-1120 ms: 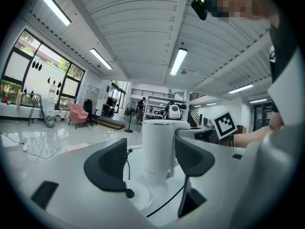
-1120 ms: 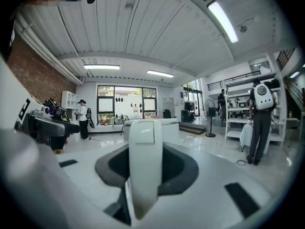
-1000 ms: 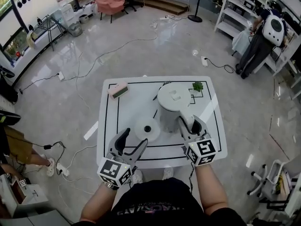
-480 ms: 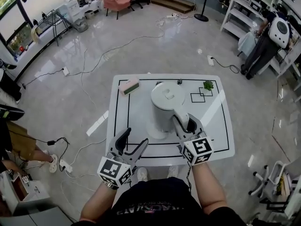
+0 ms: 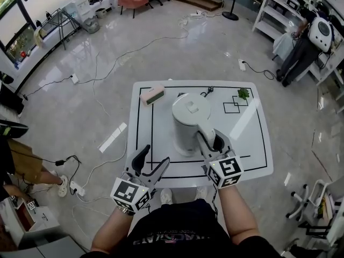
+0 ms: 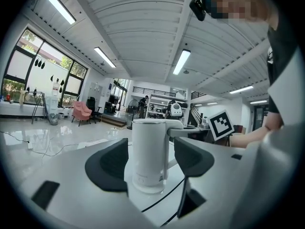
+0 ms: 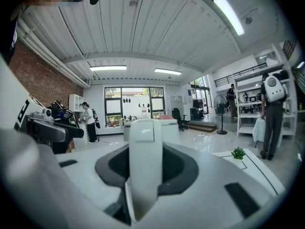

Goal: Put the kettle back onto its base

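**A:** Item one, kettle point(image 5: 189, 120). Location?

**B:** Upright near the middle of the table point(image 5: 252, 160), handle point(image 7: 145, 161) towards the person. In the left gripper view it stands over the base point(image 6: 145, 194), a low white disc showing round its foot, with a cord point(image 6: 162, 208) running off towards the camera.

**A:** Grippers?

**B:** Right gripper point(image 5: 210, 138): clamped on the handle, one dark pad either side of it. Left gripper point(image 5: 155, 156): jaws spread, nothing in them, held off to the kettle's near left and clear of it.

**A:** Step in hand?

**B:** Judged as the seating itself, at or very near its end. The kettle looks centred on the base.

**A:** Next move?

**B:** Probably a straight settle until the foot sits flat. Then the right jaws let go and draw back along the handle's line, without tugging the kettle sideways.

**A:** Not legible?

**B:** Several entries.
- From the head view the kettle body covers the base entirely.
- In the left gripper view the seam between foot and base is too soft to say whether they touch all round.
- The right gripper view is filled by the handle, so most of the body is hidden.

**A:** Other stock?

**B:** Pink box point(image 5: 152, 95) and small plant point(image 5: 243, 93), at the far edge, well apart from the kettle.
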`<state>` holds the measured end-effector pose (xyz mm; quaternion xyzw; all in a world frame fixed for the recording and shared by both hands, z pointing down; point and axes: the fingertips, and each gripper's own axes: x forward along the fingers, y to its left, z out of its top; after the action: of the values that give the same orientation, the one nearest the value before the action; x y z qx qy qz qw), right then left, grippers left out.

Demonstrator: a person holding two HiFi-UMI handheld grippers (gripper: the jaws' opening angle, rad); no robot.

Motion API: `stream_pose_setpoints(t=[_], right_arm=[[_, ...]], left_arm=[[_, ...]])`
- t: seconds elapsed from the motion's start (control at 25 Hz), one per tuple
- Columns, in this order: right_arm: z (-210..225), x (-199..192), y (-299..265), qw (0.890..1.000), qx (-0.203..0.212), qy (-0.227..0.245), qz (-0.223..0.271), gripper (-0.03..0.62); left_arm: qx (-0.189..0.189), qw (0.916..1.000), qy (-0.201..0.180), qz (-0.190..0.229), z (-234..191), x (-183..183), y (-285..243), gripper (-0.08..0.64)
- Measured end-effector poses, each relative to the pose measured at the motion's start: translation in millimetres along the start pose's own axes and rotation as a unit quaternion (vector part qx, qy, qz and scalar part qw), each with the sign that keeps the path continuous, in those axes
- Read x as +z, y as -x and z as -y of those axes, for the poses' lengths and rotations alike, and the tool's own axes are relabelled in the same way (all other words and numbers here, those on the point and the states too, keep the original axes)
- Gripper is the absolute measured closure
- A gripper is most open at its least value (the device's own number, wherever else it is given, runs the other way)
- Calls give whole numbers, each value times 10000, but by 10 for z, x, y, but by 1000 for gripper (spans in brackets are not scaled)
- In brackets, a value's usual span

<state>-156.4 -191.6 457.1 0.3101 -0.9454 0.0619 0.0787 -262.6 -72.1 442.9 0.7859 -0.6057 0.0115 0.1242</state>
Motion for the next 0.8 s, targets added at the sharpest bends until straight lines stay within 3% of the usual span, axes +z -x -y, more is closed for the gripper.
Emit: stream_pose_setpoints(t=[0.8], right_arm=[[-167,-163,205,9994,116,134,294,469]], left_arm=[[-146,9998,65,-94,19,-105,10,258]])
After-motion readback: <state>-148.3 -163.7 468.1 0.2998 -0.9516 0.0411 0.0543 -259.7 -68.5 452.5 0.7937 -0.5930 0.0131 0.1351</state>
